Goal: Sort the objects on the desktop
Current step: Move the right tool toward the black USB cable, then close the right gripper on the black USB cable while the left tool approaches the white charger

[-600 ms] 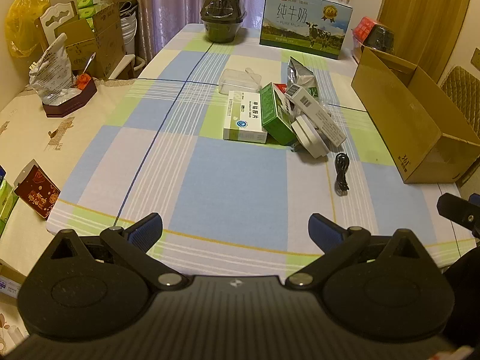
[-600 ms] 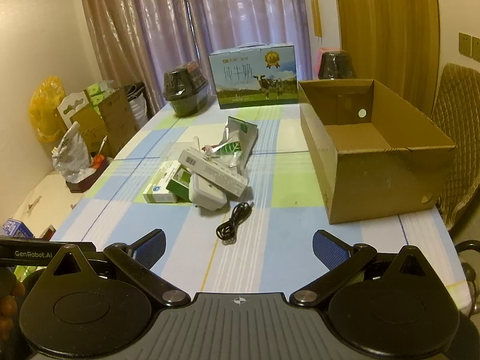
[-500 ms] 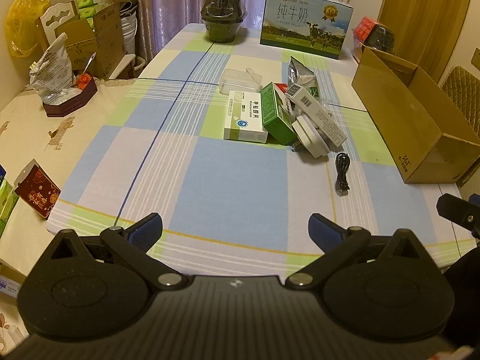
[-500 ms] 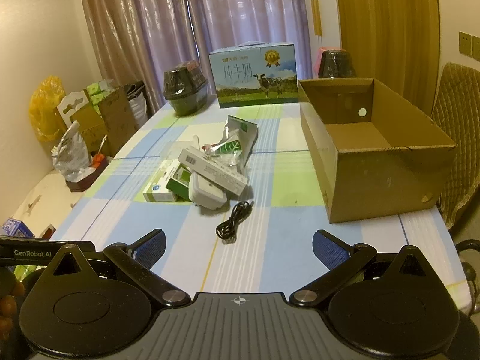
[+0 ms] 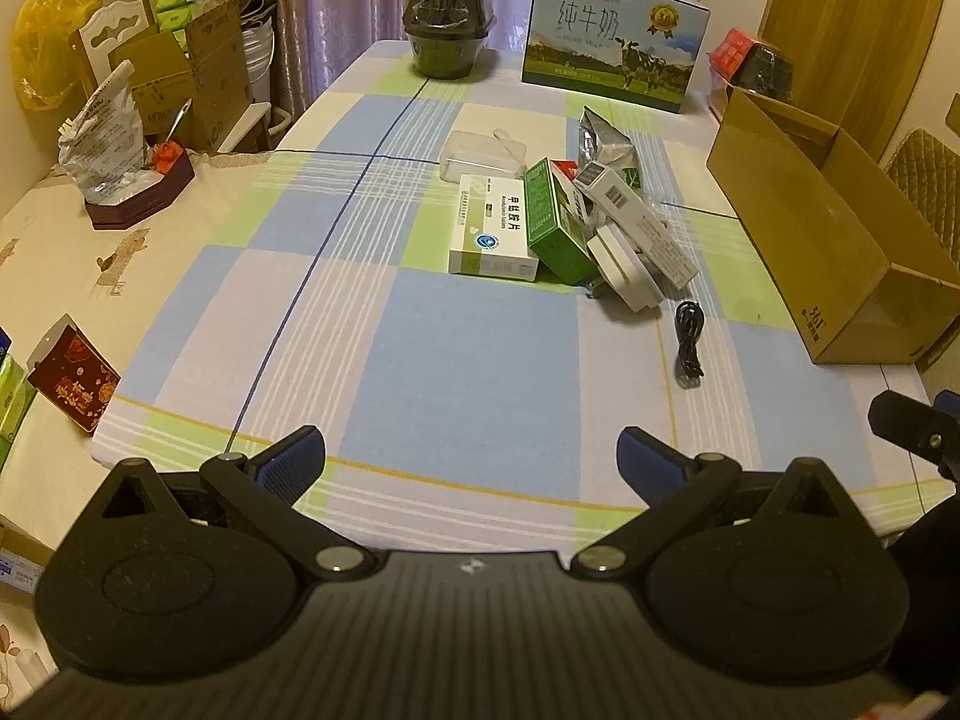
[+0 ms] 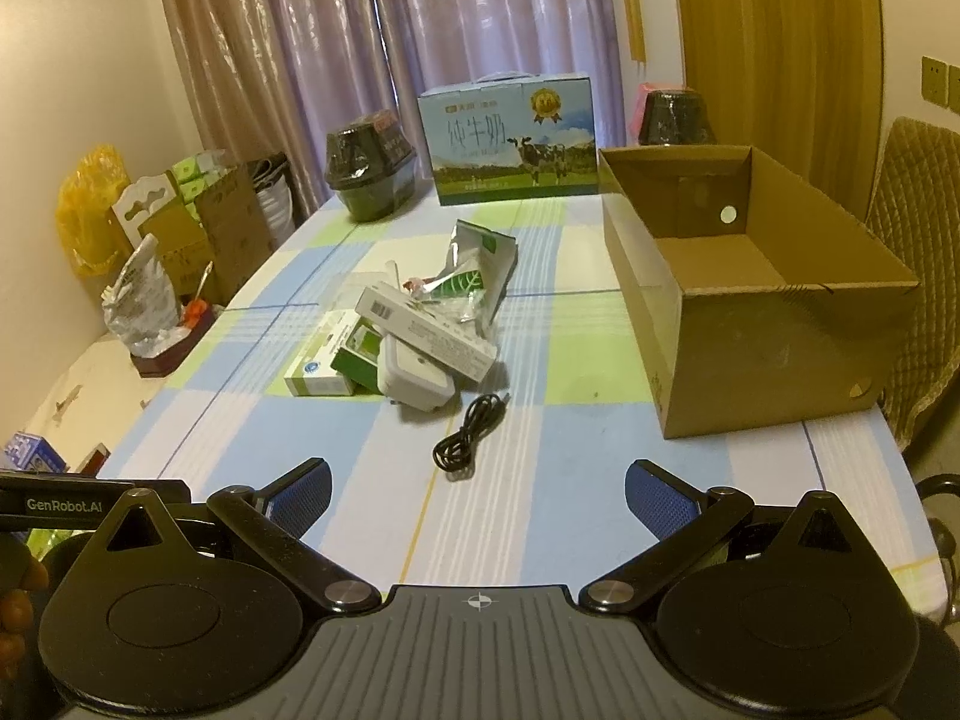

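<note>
We hold both tools low over the near edge of the checked tablecloth (image 5: 480, 360), and neither grips anything. Our left gripper (image 5: 472, 453) has its jaws spread wide with only cloth between the blue pads, and our right gripper (image 6: 478, 489) is released the same way, empty. The things to sort lie in a loose heap near the middle of the table, well ahead of both tools. A white medicine box (image 5: 493, 234) lies flat on the left of the heap, and a green box (image 5: 555, 225) leans against its right side. A long white box with a barcode (image 6: 423, 330) rests tilted across the top of a white plug adapter (image 6: 414, 381), which sits at the near side of the heap. Behind them a crumpled silver foil pouch (image 6: 474, 276) stands partly upright, and a clear plastic case (image 5: 480, 157) lies at the far left of the pile. A coiled black cable (image 6: 471, 429) lies alone on the cloth just beside the adapter, nearest to our right tool. To the right, an open cardboard box (image 6: 774, 360) stands on the table with nothing visible inside. A milk carton pack (image 6: 510, 141) stands at the far end.
</note>
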Demonstrator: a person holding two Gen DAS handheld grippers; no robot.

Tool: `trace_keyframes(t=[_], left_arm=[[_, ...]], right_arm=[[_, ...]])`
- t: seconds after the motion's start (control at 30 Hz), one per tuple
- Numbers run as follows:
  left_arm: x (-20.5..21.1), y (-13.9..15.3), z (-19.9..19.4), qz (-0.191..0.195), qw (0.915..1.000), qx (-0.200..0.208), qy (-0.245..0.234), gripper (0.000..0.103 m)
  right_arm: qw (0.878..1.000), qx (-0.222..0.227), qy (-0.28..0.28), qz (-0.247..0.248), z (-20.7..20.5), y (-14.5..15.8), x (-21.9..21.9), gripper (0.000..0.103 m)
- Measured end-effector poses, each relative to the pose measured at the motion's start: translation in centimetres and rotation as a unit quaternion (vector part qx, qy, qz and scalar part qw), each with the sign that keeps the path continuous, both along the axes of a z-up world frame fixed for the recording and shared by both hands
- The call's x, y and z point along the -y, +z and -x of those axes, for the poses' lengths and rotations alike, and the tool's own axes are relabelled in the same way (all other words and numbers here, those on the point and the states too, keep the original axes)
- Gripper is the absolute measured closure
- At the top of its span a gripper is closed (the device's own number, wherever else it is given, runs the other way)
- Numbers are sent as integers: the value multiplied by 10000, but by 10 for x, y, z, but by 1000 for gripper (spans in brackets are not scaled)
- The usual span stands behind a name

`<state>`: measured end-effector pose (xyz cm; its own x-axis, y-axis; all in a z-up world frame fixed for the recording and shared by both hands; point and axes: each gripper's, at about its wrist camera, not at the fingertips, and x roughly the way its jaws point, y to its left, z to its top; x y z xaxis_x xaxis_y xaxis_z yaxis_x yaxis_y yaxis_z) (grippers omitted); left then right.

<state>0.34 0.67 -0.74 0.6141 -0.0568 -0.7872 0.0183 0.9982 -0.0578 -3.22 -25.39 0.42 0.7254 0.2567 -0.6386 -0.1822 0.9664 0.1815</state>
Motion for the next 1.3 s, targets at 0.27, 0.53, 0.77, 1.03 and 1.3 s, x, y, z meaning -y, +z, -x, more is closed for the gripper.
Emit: trace_keyframes(t=[0.27, 0.53, 0.77, 1.03, 1.3], left_arm=[[-1, -4, -4, 14, 10000, -37, -30, 1], [0, -7, -12, -6, 9997, -83, -212, 1], [-3, -7, -25, 2, 9996, 103, -258, 1], [1, -9, -55, 39, 9988, 113, -480, 1], [18, -18, -89, -200, 9957, 131, -891, 7]], right_arm=[[9999, -124, -20, -17, -4, -6, 1, 2], [9996, -261, 50, 51, -12, -18, -3, 2], [9995, -283, 111, 65, -32, -33, -10, 2], [9992, -340, 146, 119, -67, -56, -24, 4], [9977, -617, 208, 167, -107, -95, -37, 32]])
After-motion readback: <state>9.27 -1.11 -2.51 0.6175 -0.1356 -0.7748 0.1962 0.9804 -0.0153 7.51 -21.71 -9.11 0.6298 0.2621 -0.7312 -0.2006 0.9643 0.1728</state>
